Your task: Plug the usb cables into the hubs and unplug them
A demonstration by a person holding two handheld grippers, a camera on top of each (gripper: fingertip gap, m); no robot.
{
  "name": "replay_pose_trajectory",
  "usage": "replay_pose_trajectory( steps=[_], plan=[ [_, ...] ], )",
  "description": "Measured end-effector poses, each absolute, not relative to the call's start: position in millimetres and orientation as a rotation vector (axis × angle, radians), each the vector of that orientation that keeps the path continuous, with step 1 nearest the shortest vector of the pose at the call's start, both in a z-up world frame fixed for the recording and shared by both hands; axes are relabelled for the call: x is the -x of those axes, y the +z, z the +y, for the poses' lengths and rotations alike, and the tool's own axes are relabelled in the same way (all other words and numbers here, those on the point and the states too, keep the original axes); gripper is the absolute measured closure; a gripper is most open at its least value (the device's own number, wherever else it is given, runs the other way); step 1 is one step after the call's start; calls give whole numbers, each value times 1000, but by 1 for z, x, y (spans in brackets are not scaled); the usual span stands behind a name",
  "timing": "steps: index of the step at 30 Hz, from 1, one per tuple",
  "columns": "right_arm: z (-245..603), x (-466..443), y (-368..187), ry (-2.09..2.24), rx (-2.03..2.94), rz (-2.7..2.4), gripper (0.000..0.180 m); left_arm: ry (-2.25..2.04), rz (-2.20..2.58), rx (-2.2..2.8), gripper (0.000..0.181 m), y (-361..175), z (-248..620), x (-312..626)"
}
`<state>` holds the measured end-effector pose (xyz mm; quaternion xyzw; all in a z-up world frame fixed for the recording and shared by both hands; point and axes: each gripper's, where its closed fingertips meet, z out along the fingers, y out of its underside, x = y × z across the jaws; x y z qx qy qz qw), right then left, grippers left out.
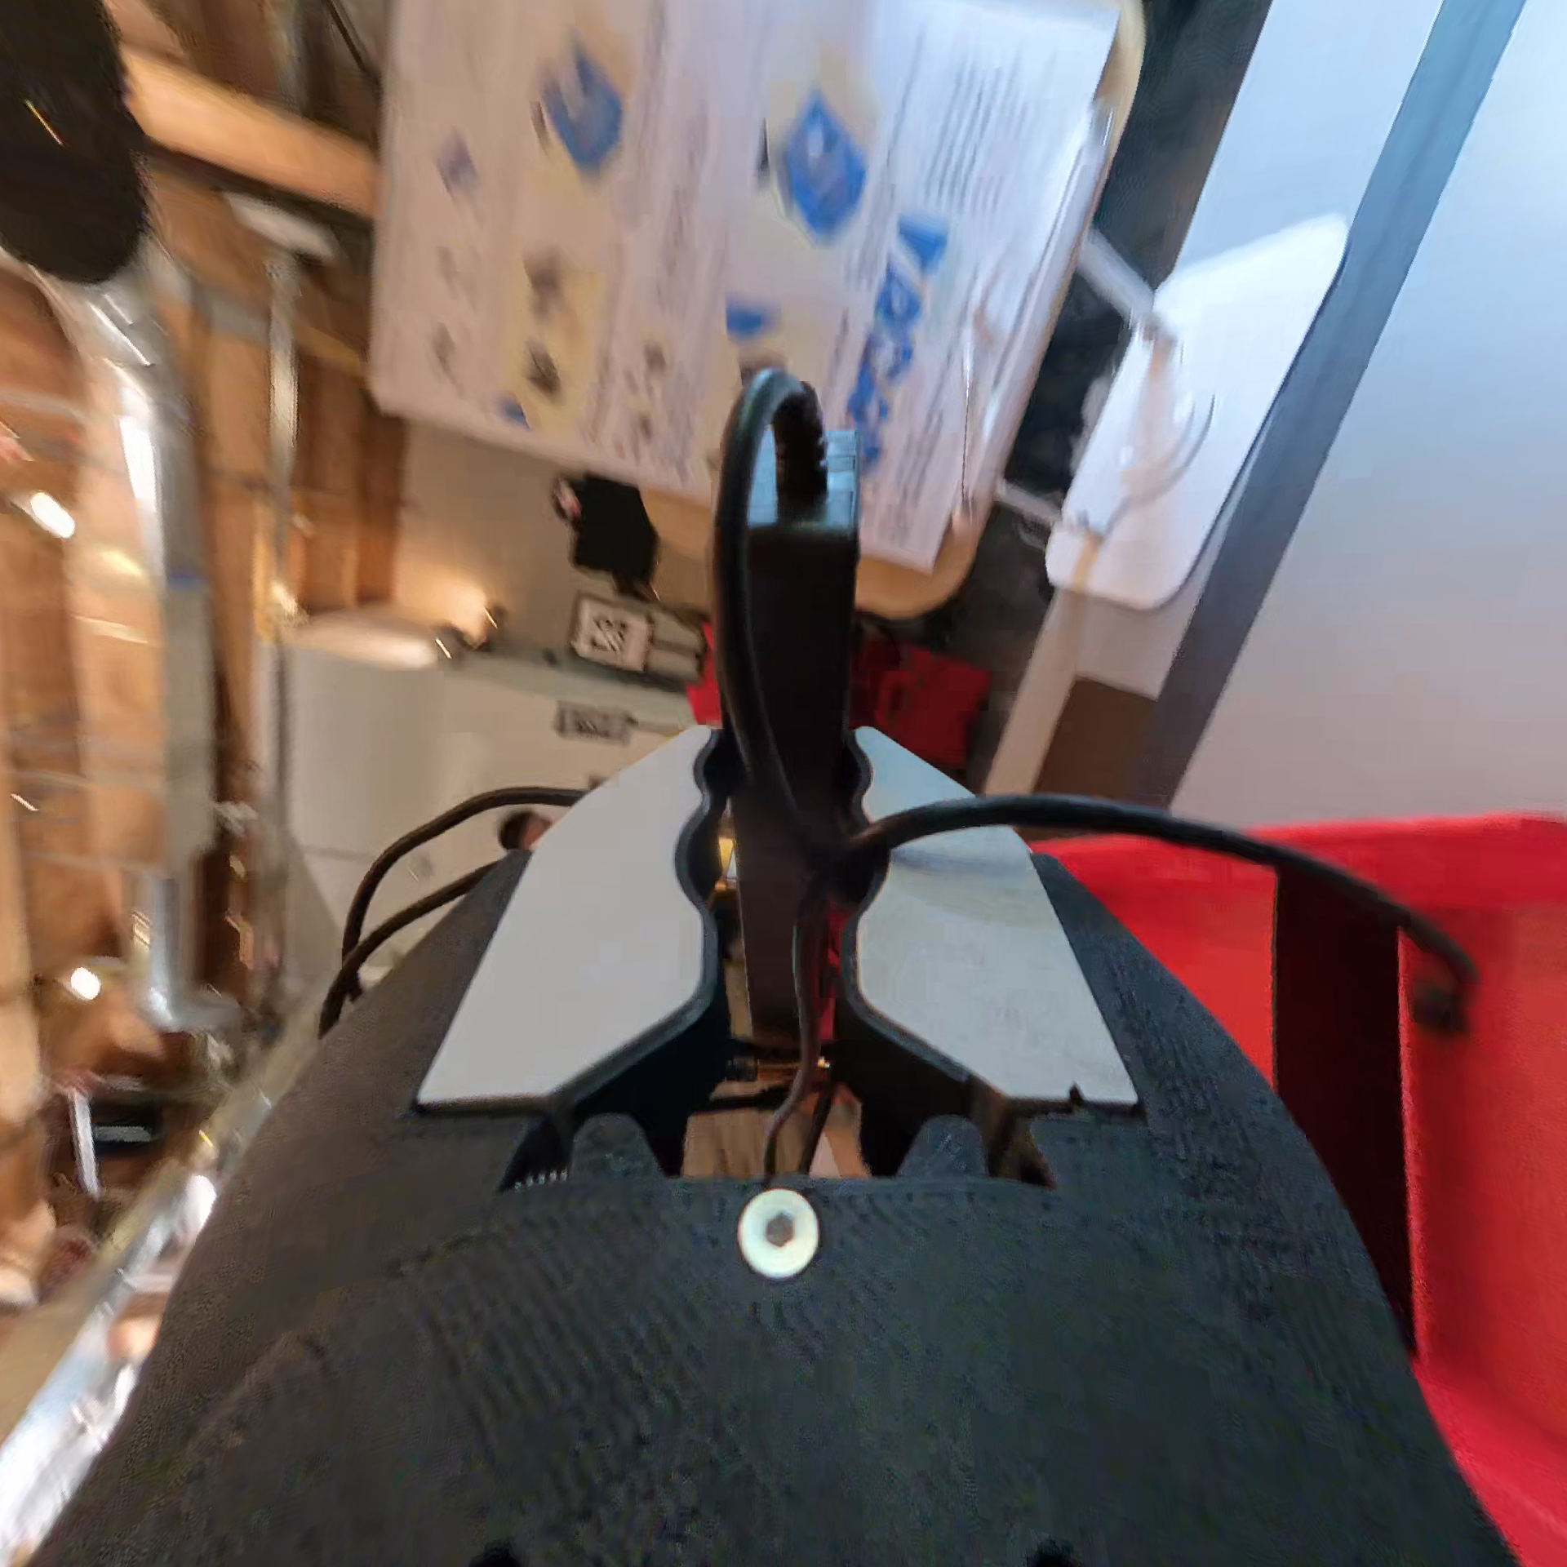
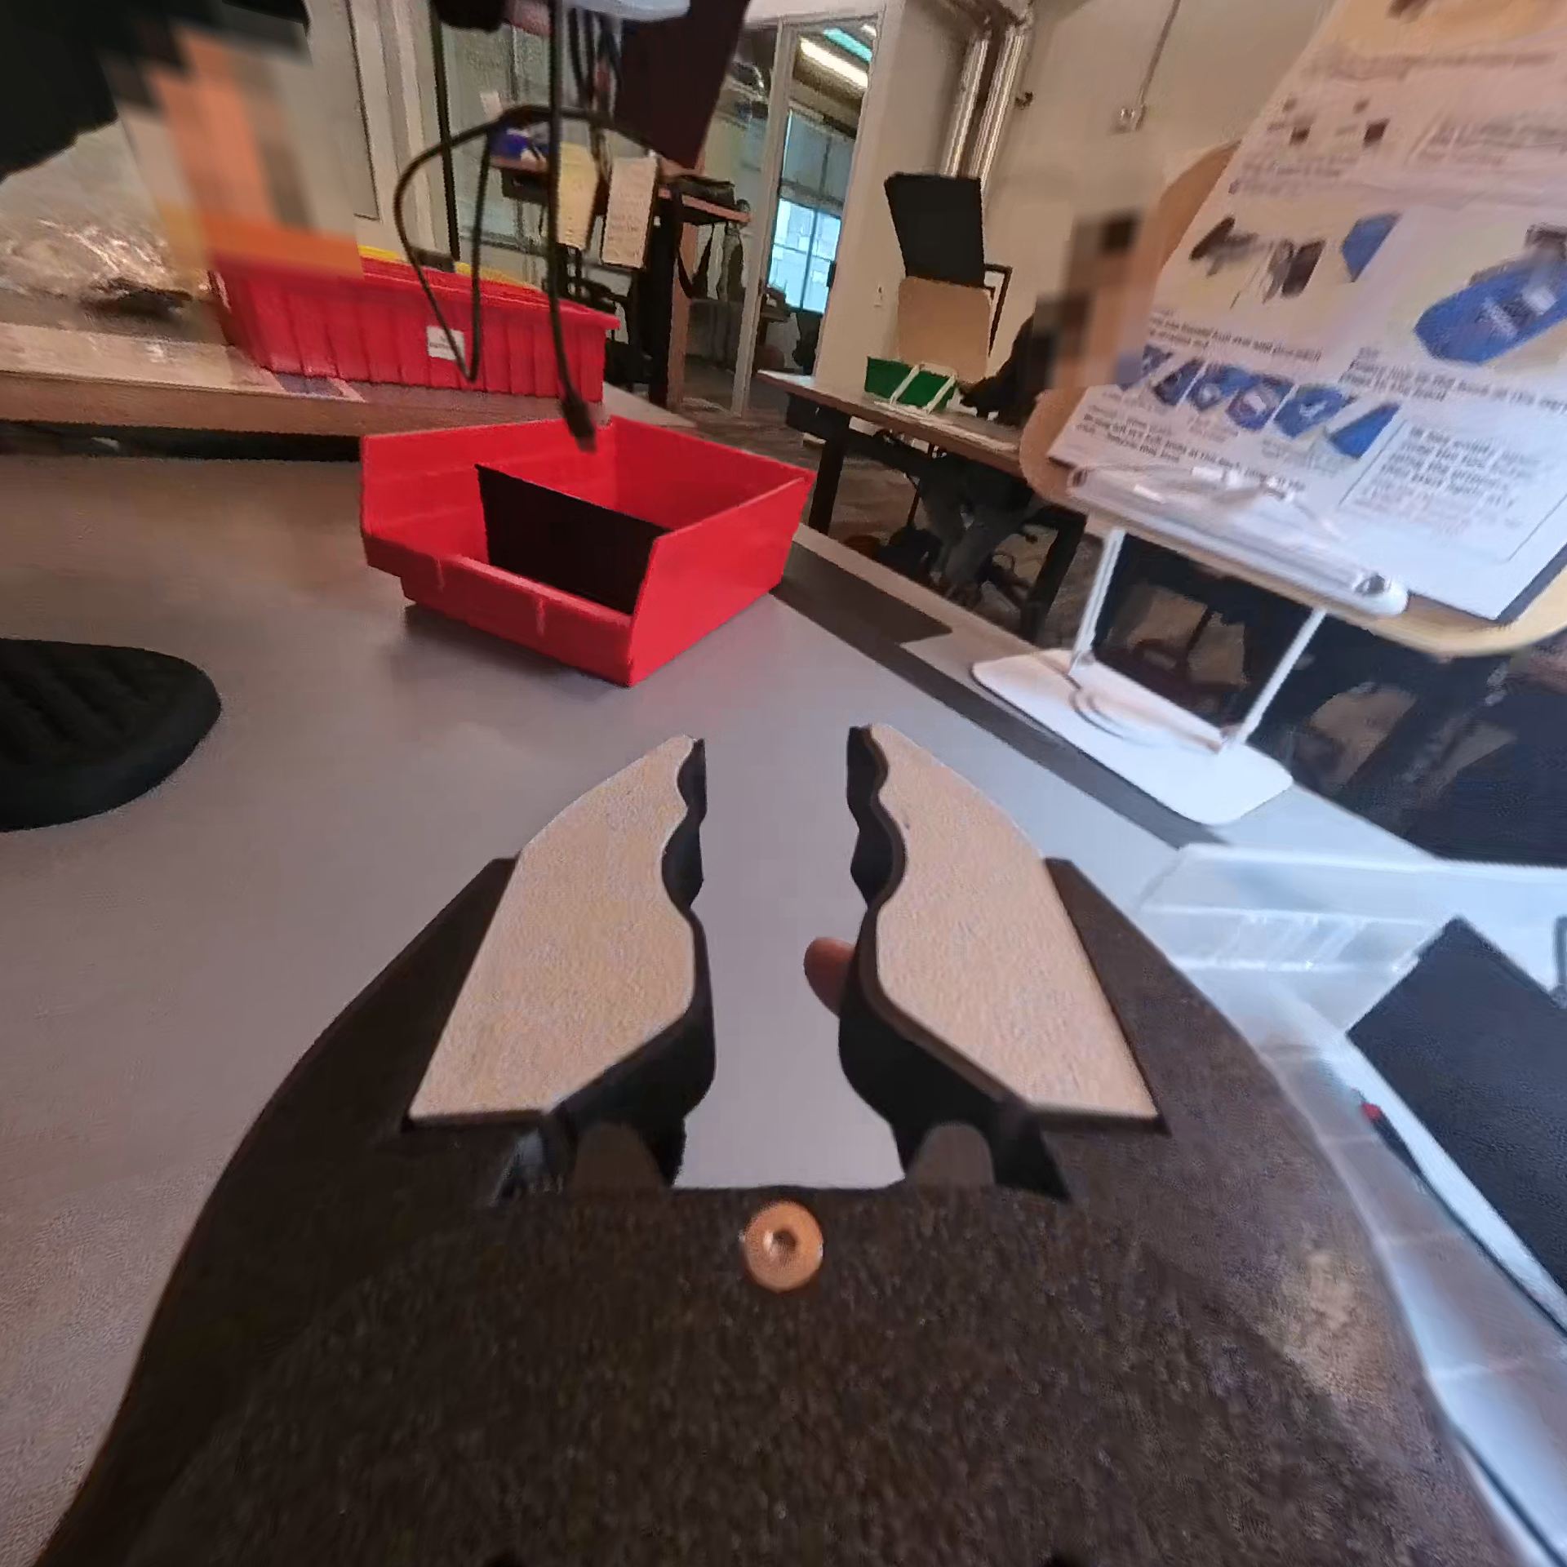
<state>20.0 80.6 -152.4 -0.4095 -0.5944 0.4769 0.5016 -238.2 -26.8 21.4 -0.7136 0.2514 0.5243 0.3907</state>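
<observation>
1. Left gripper (image 1: 784,763): jaws clamped on a black usb hub (image 1: 793,678), held up in the air; hub's lower end hidden betw. the pads.
2. Black cable (image 1: 1145,835) loops off the hub's top & trails right over a red bin (image 1: 1357,975); its plug end is blurred.
3. Left view is tilted & motion-smeared; bkgd hard to read.
4. Right gripper (image 2: 776,763): jaws narrowly apart, nothing betw. them, low over the grey surface (image 2: 339,848).
5. Fingertip (image 2: 827,967) shows behind the right pad; rest of hand hidden.
6. Right view: cables (image 2: 555,322) dangle above the red bin (image 2: 593,627), mid-surface near its far edge; their source is cut off at top.
7. Instruction board on white stand (image 2: 1145,729) at the surface's right edge, partly cropped.
</observation>
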Motion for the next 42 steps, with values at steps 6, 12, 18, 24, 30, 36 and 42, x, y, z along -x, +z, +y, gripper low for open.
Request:
replay_pose_trajectory(
  steps=[6, 12, 18, 24, 30, 36, 42],
  plan=[
    [41, -12, -94, 1482, 966, -1487, 143, 1363, 949, 1464, 155, 12, 3, 111],
    [43, -12, -98, 1981, 1301, -1583, 123, 1339, 1215, 1281, 155, -89, 18, 21],
    [7, -23, -159, 2312, 1516, -1847, 128, 1283, 1373, 1192, 155, -158, 21, -22],
    [2, -19, -161, 2516, 1469, -1697, 145, 1190, 1301, 1265, 154, -162, 12, -17],
    [41, -7, -151, 2292, 1399, -1605, 149, 982, 1085, 1426, 147, -157, -13, -11],
    [71, -10, -150, 1929, 1265, -1705, 151, 192, 701, 1658, 147, -136, -52, 2],
    [44, -43, -114, 2340, 866, -1701, 152, -508, 393, 1385, 149, -62, -79, 44]
  ],
)
